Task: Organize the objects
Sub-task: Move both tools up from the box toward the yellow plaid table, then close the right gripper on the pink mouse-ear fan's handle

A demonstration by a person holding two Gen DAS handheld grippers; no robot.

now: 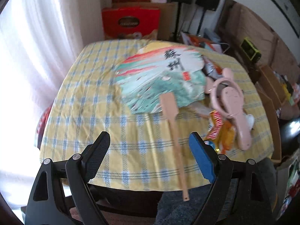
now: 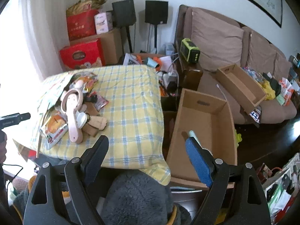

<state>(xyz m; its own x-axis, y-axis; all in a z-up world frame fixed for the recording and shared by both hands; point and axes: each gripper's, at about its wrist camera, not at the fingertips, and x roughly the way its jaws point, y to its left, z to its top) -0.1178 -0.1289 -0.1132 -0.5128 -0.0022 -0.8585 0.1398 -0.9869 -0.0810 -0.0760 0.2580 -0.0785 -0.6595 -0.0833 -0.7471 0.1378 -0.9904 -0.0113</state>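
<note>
A round paper fan with a wooden handle lies on the yellow checked tablecloth, its handle sticking out past the near edge. My left gripper is open, its jaws either side of the handle. A pink handheld fan and snack packets lie to its right; they also show in the right wrist view, the pink fan on the pile. My right gripper is open and empty, above the table's near right corner beside an open cardboard box.
A second cardboard tray rests on the brown sofa. Red gift boxes and speakers on stands stand behind the table. A green device sits on the sofa arm. A grey fluffy item lies below my right gripper.
</note>
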